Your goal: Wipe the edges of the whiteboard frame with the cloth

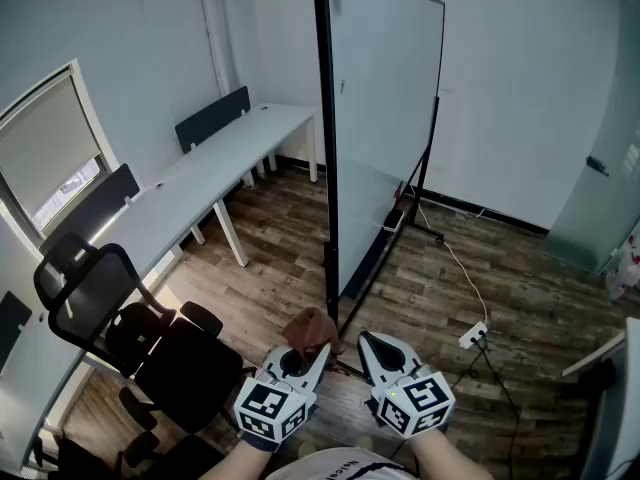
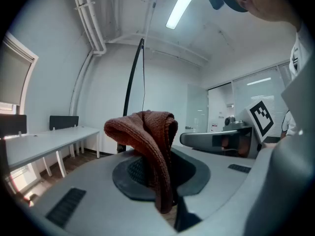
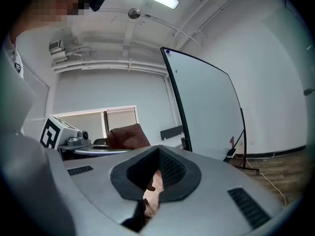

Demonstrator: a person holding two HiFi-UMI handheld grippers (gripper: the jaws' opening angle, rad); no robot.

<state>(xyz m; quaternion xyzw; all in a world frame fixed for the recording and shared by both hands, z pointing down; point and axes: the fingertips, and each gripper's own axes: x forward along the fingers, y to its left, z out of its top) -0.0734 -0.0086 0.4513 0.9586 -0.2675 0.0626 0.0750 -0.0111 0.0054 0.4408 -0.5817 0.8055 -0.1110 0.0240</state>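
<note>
Down by the whiteboard frame [image 1: 324,148], near its bottom edge, the left gripper [image 1: 319,351] clamps the brown cloth [image 1: 310,325]; the right gripper [image 1: 367,340] is closed, empty.

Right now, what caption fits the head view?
Left claw clamps the brown cloth beside the shut right claw, before the whiteboard frame.

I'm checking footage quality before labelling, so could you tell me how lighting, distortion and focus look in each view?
Head view: even, soft light and sharp detail; the whiteboard frame bows slightly. Left gripper view: fisheye with dark corners, the ceiling strip light blown out, the cloth in focus. Right gripper view: the same dark corners and light glare, the frame strongly curved.
</note>
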